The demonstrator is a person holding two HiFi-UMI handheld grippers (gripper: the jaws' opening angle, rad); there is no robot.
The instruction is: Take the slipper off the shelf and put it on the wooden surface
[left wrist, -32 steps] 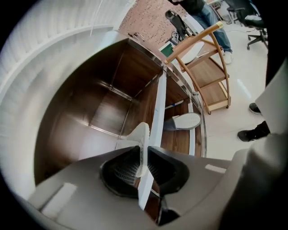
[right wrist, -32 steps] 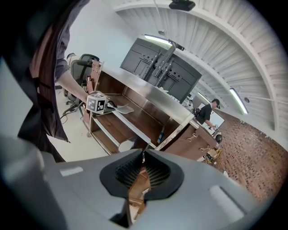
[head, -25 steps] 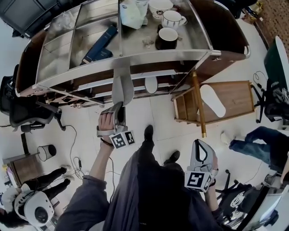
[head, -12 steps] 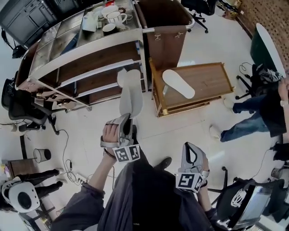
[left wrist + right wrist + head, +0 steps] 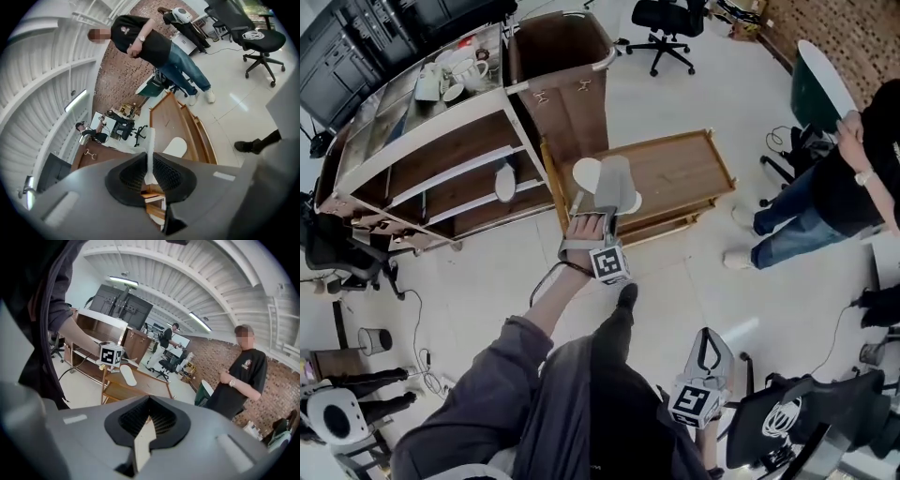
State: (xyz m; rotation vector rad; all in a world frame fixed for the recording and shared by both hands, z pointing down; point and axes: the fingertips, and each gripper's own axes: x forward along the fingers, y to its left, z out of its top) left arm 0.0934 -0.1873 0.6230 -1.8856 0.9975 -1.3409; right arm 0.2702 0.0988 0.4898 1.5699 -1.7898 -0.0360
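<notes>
My left gripper (image 5: 600, 217) is shut on the heel end of a grey-white slipper (image 5: 616, 183) and holds it just above the near left corner of the wooden surface (image 5: 675, 169). In the left gripper view the slipper (image 5: 150, 150) shows edge-on as a thin white strip pinched between the jaws (image 5: 150, 176). A second white slipper (image 5: 584, 172) lies on the wood, partly hidden under the held one. A third slipper (image 5: 505, 182) stands on the shelf (image 5: 441, 178). My right gripper (image 5: 710, 336) hangs shut and holds nothing, low by my right side.
The shelf unit carries cups (image 5: 455, 75) on its top, with a brown cabinet (image 5: 562, 56) beside it. A person in a black shirt and jeans (image 5: 825, 187) stands right of the wooden table. Office chairs (image 5: 666, 19) stand around, and a bin (image 5: 370, 339) at the left.
My left gripper has carried the slipper away from the shelf front, rightward, to above the wooden surface. My view has swung right with it. The right gripper has stayed low.
</notes>
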